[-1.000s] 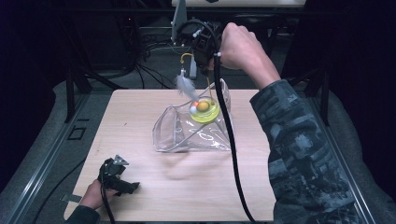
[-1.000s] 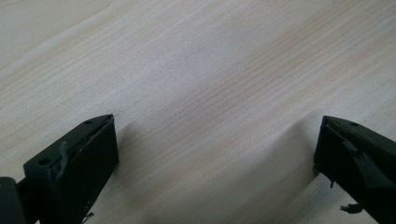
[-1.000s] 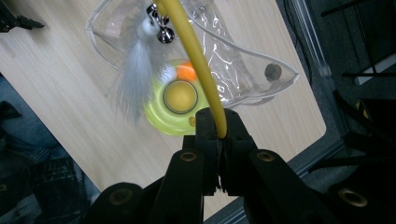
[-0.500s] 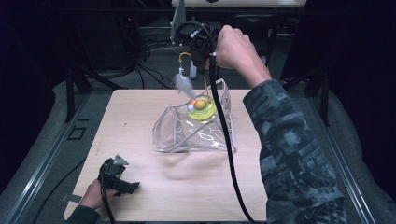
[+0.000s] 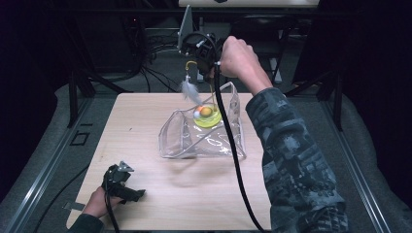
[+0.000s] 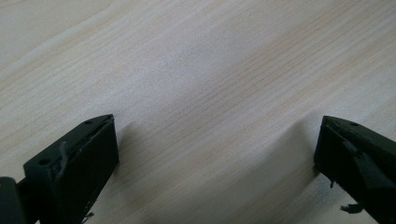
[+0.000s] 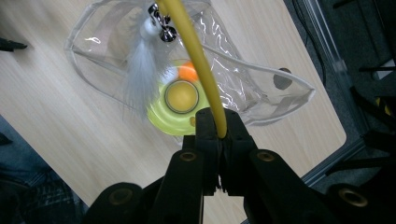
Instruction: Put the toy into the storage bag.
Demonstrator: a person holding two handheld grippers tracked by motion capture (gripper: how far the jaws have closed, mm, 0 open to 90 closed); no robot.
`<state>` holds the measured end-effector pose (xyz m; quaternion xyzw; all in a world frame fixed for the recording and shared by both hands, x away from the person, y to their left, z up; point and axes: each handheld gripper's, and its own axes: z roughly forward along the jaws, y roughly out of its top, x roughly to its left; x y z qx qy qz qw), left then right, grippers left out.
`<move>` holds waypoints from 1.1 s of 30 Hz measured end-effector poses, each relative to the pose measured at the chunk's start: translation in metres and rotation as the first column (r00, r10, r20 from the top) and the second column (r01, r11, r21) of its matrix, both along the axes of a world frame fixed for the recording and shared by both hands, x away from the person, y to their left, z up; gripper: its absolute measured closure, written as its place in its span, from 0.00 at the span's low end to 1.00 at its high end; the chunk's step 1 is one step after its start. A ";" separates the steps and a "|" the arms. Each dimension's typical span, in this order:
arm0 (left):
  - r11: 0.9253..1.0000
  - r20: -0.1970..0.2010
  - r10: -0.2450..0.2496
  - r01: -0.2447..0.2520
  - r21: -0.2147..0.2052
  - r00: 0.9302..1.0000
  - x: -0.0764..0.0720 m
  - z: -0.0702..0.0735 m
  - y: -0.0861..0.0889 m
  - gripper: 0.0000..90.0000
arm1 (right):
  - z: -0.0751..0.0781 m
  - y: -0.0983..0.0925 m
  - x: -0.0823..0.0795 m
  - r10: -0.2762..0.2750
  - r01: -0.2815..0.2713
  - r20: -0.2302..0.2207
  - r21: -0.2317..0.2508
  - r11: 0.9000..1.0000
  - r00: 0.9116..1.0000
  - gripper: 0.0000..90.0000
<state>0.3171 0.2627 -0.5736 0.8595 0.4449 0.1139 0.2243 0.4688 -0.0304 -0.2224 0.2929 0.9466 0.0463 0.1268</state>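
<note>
Right tongs [image 7: 218, 130] clamping yellow wand [image 7: 196, 56], left tongs [image 6: 215, 154] agape, pale wood table [image 5: 145, 126], dark room.

You find no lettering, label, brand, number or sign that can be read anywhere in these views. The clear pouch [image 5: 204, 136], the yellow-green toy [image 7: 180, 105] inside it and the pale wooden table [image 5: 145, 121] all show plain surfaces to you. The black jaws in your two gripper views carry no markings either.
</note>
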 end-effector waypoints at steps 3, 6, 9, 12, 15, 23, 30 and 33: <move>1.000 0.000 0.001 -0.001 -0.001 1.000 0.000 0.000 0.000 0.00 | -0.008 0.000 0.004 -0.010 0.010 -0.013 0.005 1.000 1.000 0.97; 1.000 0.000 0.001 -0.001 -0.001 1.000 0.000 0.000 0.000 0.00 | -0.017 0.001 0.008 -0.014 0.015 -0.021 0.005 1.000 1.000 0.97; 1.000 0.000 0.001 -0.001 -0.001 1.000 0.000 0.000 0.000 0.00 | -0.027 0.000 0.011 -0.017 0.017 -0.033 -0.001 1.000 0.999 0.97; 1.000 -0.001 0.001 -0.001 0.000 1.000 0.000 0.000 0.000 0.00 | -0.035 -0.001 0.015 -0.024 0.024 -0.043 -0.002 1.000 0.999 0.97; 1.000 -0.001 0.001 -0.001 0.000 1.000 0.000 0.000 0.000 0.00 | -0.045 -0.003 0.017 -0.026 0.026 -0.045 -0.006 1.000 0.999 0.97; 1.000 -0.001 0.002 -0.002 0.000 1.000 0.000 0.000 0.000 0.00 | -0.067 -0.007 0.017 -0.032 0.031 -0.077 -0.014 0.999 0.997 0.97; 1.000 -0.002 0.001 -0.001 0.000 1.000 0.000 0.000 0.000 0.00 | -0.082 -0.013 0.013 -0.035 0.034 -0.090 -0.010 0.999 0.995 0.97; 1.000 -0.001 0.001 -0.001 0.000 1.000 0.000 0.000 -0.001 0.00 | -0.089 -0.015 0.011 -0.029 0.027 -0.098 -0.022 0.999 0.995 0.97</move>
